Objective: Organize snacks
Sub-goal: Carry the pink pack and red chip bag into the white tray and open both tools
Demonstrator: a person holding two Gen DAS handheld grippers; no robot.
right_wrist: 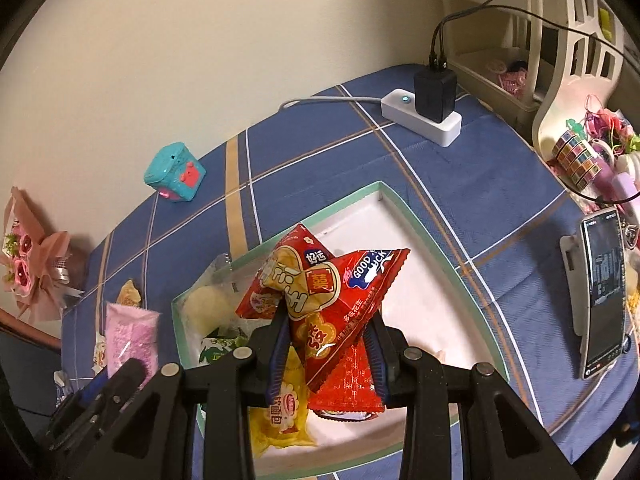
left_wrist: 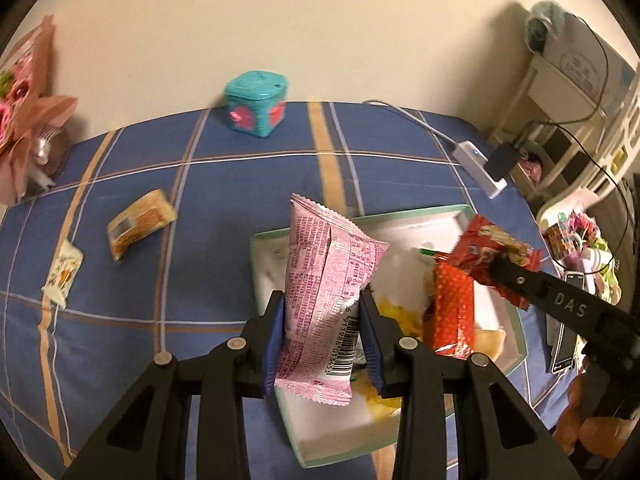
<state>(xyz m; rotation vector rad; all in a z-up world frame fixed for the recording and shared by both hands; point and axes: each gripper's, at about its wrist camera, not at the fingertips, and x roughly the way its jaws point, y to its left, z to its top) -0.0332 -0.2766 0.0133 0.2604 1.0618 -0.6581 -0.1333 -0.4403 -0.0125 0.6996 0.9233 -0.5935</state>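
While each claw (left_wrist: pixel 322 332) (right_wrist: pixel 326 344) grips a packet, both hang over the box rim (right_wrist: pixel 436 236).

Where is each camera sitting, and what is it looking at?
Left wrist: sits on the left gripper, looking down past its fingers at the pink snack packet they hold over the white box.
Right wrist: sits on the right gripper, looking down at its red snack packet over the same box.
Shared: box, teal toy cube, power strip, and each other's gripper.
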